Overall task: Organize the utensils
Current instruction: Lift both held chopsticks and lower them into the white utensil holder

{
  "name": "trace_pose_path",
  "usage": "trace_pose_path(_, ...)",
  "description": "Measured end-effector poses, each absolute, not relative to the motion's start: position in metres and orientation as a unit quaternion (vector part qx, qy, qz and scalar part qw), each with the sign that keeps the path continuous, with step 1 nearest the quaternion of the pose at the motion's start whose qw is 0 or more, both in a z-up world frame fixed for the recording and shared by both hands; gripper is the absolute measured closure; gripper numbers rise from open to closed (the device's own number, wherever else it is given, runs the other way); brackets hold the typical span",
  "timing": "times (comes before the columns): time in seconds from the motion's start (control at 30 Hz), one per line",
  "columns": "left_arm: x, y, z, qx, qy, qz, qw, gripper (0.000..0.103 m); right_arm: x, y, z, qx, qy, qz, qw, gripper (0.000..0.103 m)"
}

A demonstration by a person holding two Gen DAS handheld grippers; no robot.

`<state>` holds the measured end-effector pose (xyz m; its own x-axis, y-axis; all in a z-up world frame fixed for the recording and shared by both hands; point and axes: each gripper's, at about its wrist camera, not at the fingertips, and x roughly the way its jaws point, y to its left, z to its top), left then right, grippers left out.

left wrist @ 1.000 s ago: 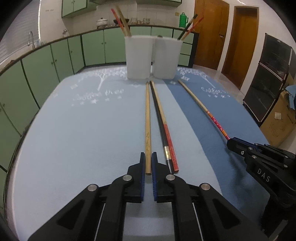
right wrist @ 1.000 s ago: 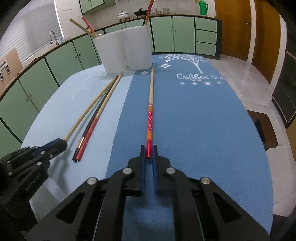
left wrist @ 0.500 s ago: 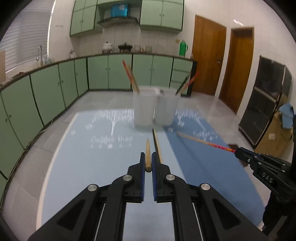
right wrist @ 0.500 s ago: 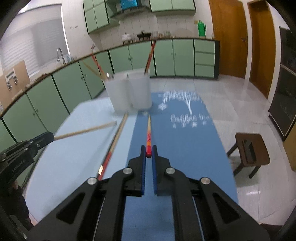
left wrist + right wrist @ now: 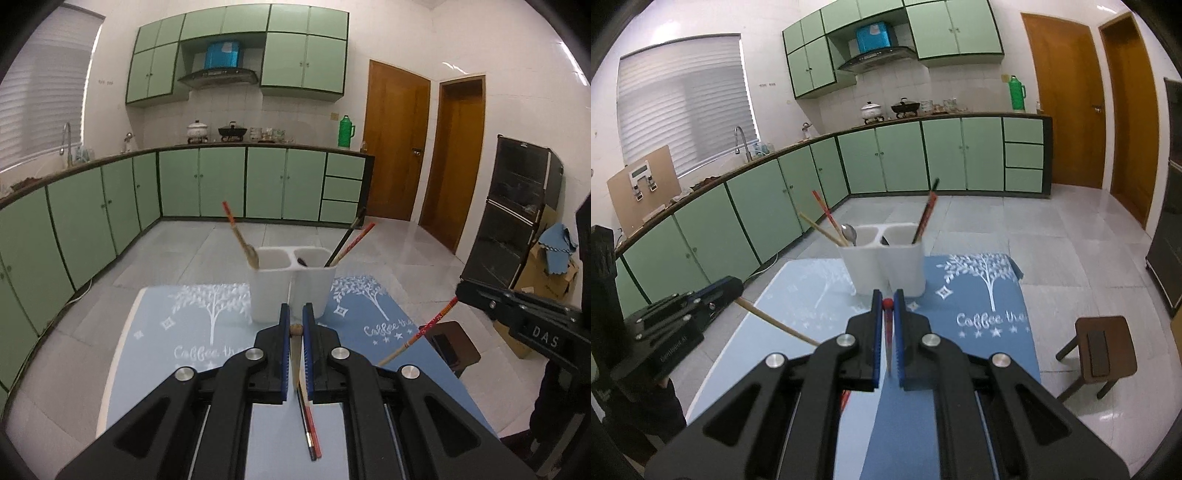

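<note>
We note a kitchen with green cabinets (image 5: 207, 181), then a blue tablecloth (image 5: 173, 332) reading "Coffee". Left gripper (image 5: 296, 328) clamps a wooden chopstick (image 5: 775, 323); right gripper (image 5: 887, 306), marked "DAS", clamps a red-ended chopstick (image 5: 424, 332). White holder (image 5: 291, 280) stands ahead.

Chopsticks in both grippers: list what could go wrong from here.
1. The left gripper pinches the plain wooden chopstick at its very end, so it may pivot or slip.
2. The right gripper holds the red-ended chopstick the same way; the hanging sticks could cross.
3. The white holder already has leaning chopsticks in both compartments; a swinging tip could catch them or the rim.
</note>
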<state>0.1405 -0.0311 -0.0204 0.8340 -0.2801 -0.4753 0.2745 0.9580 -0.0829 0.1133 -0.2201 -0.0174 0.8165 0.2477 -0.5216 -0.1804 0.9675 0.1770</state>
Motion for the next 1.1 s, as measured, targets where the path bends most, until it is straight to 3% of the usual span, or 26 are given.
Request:
trace_pose_path(0.47,0.166,-0.034,-0.001,-0.009,0.226,-0.147,0.963,0.096,0.146,-0.220,0.008,0.047,0.278,0.142,0.949,0.098)
trace_pose_path(0.83,0.165,-0.034,0.076,-0.006,0.126,-0.155,0.980,0.096,0.169,-0.234,0.085,0.044,0.203,0.156,0.966,0.098)
trace_pose_path(1.1,0.220,-0.048,0.103,0.000,0.090,-0.157,0.983,0.097,0.230,-0.232,0.118,0.022,0.174,0.132,0.976,0.098)
